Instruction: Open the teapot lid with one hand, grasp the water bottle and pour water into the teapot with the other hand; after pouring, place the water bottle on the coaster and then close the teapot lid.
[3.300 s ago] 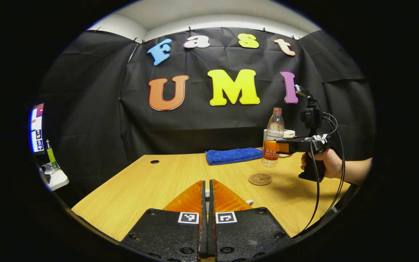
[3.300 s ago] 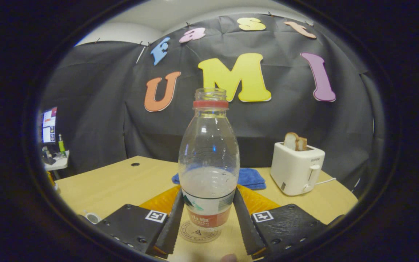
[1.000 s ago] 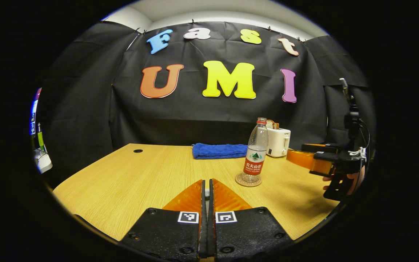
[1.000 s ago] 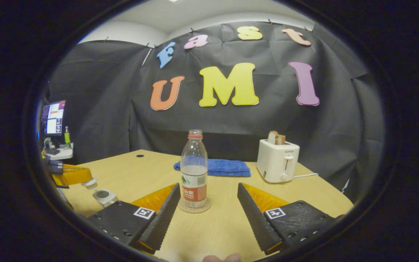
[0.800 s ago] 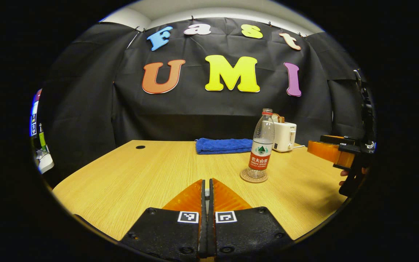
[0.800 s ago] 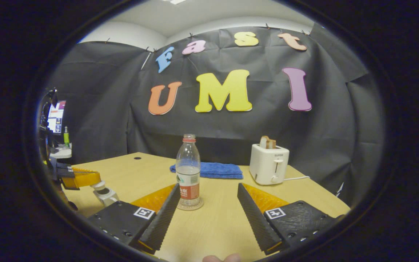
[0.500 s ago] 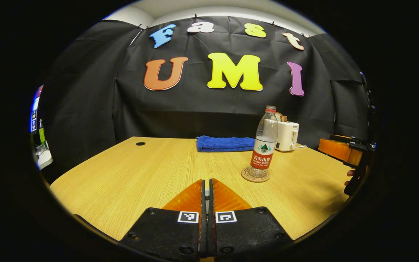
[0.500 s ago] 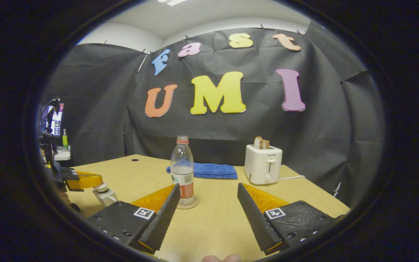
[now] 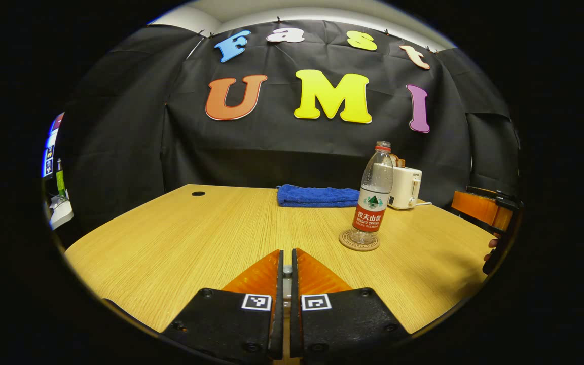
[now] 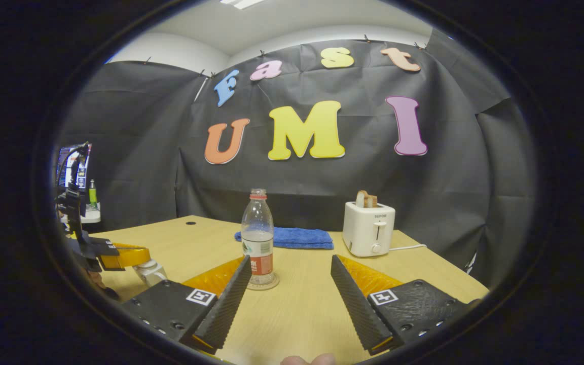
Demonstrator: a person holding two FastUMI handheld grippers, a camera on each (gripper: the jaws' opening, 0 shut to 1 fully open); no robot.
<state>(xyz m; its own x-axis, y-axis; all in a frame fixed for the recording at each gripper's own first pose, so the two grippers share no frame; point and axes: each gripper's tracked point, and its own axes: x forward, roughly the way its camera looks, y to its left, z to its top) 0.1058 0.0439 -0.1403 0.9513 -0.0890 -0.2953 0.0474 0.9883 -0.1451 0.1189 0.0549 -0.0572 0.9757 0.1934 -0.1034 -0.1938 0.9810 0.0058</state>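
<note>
With its fingers spread wide over bare table [image 10: 302, 314], right gripper [image 10: 288, 284] grips nothing. Left gripper [image 9: 286, 268] is pinched nearly closed on the teapot lid's knob [image 9: 286, 270]. Beyond, water bottle [image 10: 257, 238] upright on coaster [image 10: 263, 285]; teapot [image 10: 149, 272] sits left.

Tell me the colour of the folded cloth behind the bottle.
Blue; the cloth shows best in the left gripper view.

— Where does the right gripper [image 10: 289, 261] stand?
— Level and facing the water bottle [image 10: 257, 238], apart from it, jaws spread wide. From the left gripper view it sits well to the right of the bottle, with a hand [image 9: 491, 244] curled under it
— And the left gripper [image 9: 286, 253]?
— Well to the left of the bottle, low and level, its fingers drawn together with only a thin slit between them
</note>
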